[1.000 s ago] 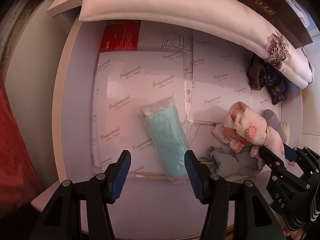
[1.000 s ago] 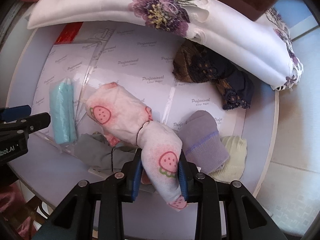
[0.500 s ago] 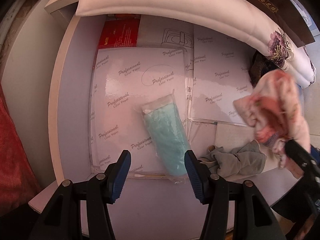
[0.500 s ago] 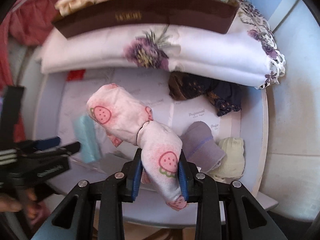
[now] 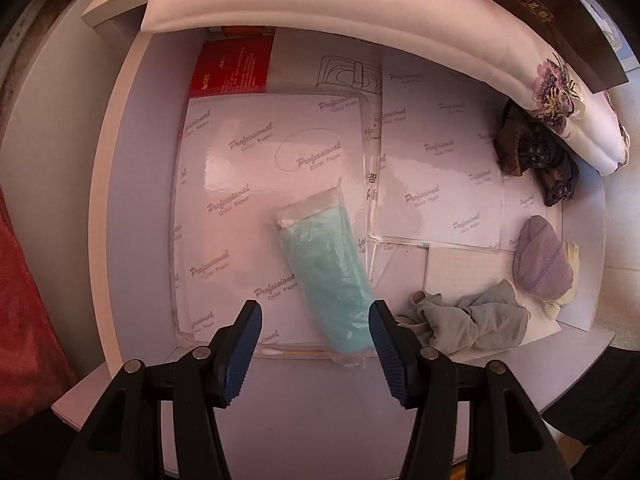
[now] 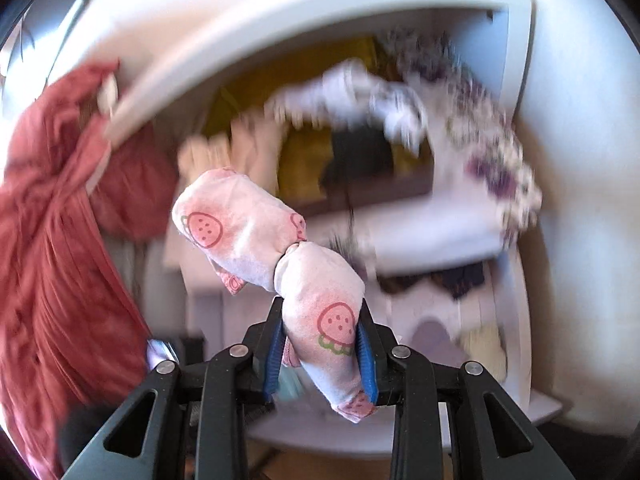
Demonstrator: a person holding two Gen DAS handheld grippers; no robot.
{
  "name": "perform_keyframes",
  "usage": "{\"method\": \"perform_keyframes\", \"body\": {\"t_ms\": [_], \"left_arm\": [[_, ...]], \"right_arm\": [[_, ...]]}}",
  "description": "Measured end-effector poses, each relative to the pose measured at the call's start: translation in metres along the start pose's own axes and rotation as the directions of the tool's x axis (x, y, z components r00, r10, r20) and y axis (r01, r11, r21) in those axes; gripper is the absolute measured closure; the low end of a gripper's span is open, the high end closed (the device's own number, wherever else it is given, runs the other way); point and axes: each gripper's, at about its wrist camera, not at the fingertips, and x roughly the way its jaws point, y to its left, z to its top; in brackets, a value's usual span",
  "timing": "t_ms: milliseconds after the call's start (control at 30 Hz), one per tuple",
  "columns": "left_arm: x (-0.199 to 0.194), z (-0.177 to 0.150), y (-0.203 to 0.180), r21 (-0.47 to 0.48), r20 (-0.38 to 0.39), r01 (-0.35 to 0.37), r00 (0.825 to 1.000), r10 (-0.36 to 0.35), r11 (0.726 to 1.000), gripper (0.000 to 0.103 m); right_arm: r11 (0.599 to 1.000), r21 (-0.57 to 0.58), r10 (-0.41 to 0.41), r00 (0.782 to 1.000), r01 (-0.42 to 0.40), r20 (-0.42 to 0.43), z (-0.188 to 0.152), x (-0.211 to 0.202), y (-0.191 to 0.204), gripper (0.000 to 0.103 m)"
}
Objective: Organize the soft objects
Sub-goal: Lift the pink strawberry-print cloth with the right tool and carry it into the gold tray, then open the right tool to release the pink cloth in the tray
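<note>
Two spread fingers of your left gripper [image 5: 316,354] straddle the teal packet [image 5: 328,276], its length running toward eleven o'clock, while your right gripper [image 6: 320,344] clamps the strawberry bundle [image 6: 272,256].

White sheets [image 5: 280,184] on the shelf are showing repeated "Professional Color Paper"; gold characters on brown box [image 5: 532,4] staying illegible
</note>
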Motion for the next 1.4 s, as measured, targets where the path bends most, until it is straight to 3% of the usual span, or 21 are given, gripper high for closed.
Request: {"method": "perform_keyframes", "body": {"t_ms": [233,467,667,733,867,1000,1400], "left_arm": [[0.003,0.001,-0.002,-0.003,-0.006,0.011,1.0,-0.011,1.0,0.047],[0.007,0.001,-0.002,-0.003,-0.018,0.024,1.0,-0.024,1.0,0.047],[0.008,0.002,-0.007,0.005,-0.015,0.037,0.999,-0.037,0.999,0.047],[0.008,0.002,-0.008,0.004,-0.015,0.037,0.999,-0.036,0.999,0.047],[0.009,0.003,-0.009,-0.003,-0.019,0.033,0.999,-0.033,0.999,0.047],[0.008,0.003,-0.005,0.0,-0.019,0.028,0.999,-0.028,1.0,0.047],[0.01,0.001,-0.001,-0.008,-0.014,0.017,1.0,-0.017,1.0,0.047]], "right_arm": [[0.995,-0.054,-0.085,0.995,0.088,0.054,0.068,0.022,0.035,0.071],[0.986,-0.038,-0.163,0.986,0.164,0.014,0.097,0.074,0.037,0.071],[0.966,0.015,-0.26,0.966,0.26,-0.01,0.102,0.104,0.021,0.068],[0.963,-0.015,-0.27,0.963,0.27,-0.02,0.102,0.108,0.019,0.065],[0.961,-0.058,-0.27,0.963,0.269,-0.013,0.1,0.11,0.022,0.06],[0.969,-0.076,-0.237,0.972,0.236,-0.002,0.093,0.102,0.025,0.045],[0.954,-0.187,-0.225,0.972,0.234,0.07,0.07,0.066,0.036,0.035]]}}
